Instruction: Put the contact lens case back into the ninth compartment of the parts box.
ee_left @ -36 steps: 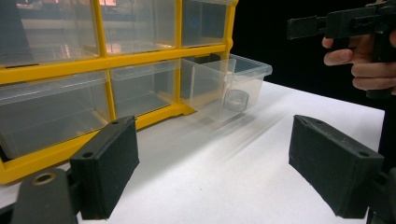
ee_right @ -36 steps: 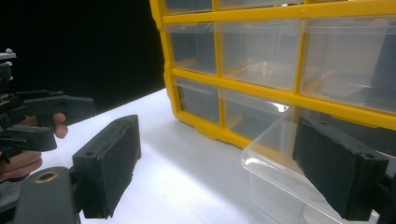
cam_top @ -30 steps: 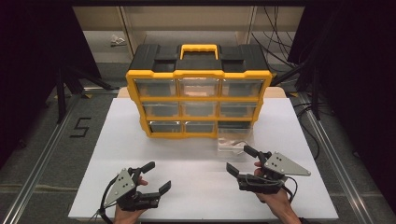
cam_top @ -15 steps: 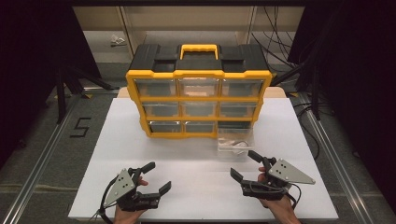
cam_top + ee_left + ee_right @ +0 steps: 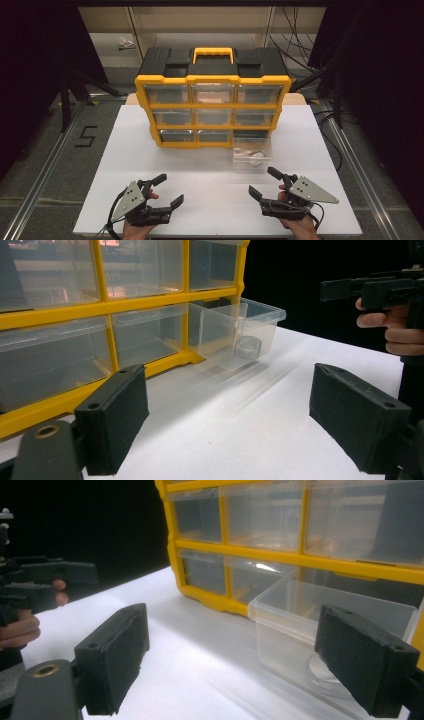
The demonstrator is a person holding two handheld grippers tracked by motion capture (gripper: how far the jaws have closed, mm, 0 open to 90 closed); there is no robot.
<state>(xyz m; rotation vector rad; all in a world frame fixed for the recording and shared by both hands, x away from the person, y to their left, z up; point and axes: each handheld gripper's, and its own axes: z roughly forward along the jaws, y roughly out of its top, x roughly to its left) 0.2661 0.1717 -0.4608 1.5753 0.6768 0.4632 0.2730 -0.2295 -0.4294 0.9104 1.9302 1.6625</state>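
A: Where's the clear drawer?
B: On the white table, pulled out, just in front of the yellow organizer's bottom-right slot.
A: Our grippers?
B: Left gripper and right gripper both wide open, empty, near the table's front edge.

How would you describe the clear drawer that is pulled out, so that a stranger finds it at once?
Find the yellow organizer with a black top, standing on the white table. At its bottom right corner, one clear plastic drawer sits out on the table in front of its empty slot. Unlike the other drawers, which are all pushed in, it is out, with small items inside.
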